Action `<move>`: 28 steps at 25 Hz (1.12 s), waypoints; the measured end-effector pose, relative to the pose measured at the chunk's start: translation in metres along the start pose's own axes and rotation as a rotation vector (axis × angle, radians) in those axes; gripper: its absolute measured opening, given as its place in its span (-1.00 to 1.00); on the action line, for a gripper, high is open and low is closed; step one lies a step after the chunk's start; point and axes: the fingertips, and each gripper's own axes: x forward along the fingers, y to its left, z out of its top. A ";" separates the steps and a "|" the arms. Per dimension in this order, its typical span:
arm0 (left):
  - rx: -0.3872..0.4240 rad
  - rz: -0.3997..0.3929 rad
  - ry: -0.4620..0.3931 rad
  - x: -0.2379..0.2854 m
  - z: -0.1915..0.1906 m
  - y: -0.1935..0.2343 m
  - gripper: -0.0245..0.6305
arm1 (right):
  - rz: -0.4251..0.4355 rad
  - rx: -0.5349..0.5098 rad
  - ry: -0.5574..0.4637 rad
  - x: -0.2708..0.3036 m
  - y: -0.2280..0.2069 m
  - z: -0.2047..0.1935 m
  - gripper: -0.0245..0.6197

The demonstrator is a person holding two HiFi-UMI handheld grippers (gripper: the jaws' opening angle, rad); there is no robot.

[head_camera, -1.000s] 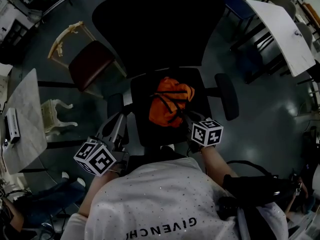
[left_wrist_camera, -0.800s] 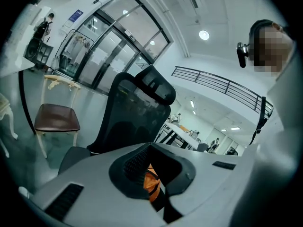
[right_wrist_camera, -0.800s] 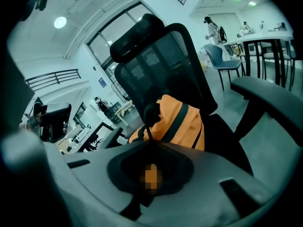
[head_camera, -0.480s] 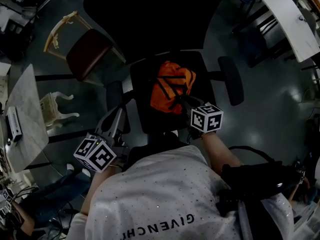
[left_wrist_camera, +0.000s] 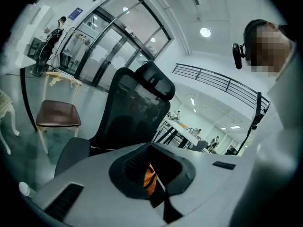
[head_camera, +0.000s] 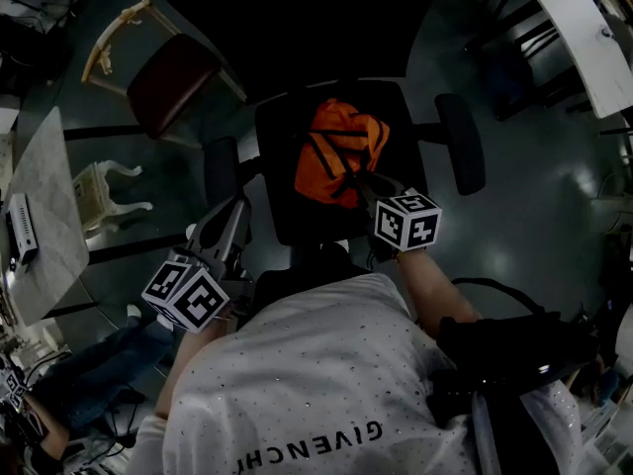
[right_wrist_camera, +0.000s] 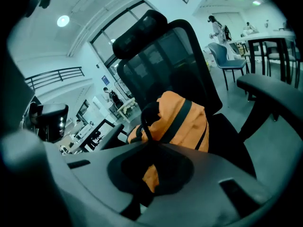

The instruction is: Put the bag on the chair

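Keeping our right gripper [head_camera: 366,190] shut on the strap [right_wrist_camera: 143,119] of the orange bag [head_camera: 339,151], still on the chair [head_camera: 282,206], we hold our left gripper [head_camera: 232,216] closed, empty, near left.

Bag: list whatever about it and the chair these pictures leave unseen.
- Underside of the bag: in the right gripper view that gripper's grey body covers it, so contact with the seat is unclear.
- End of the strap: in the right gripper view it vanishes into the dark hollow at the right tongs.
- Most of the bag: in the left gripper view only an orange sliver shows.
- Chair base: in the head view it is under the seat and the torso.
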 end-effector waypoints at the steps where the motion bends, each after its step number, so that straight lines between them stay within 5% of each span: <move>1: 0.000 -0.001 0.003 0.000 0.000 -0.001 -0.93 | 0.009 -0.013 0.011 0.000 0.002 0.000 -0.92; 7: 0.004 -0.011 0.002 0.005 0.000 -0.006 -0.93 | 0.080 -0.028 -0.003 -0.004 0.013 0.008 -0.92; 28: 0.006 0.009 -0.029 -0.001 0.001 -0.004 -0.93 | 0.002 -0.042 -0.017 0.005 0.002 0.015 -0.70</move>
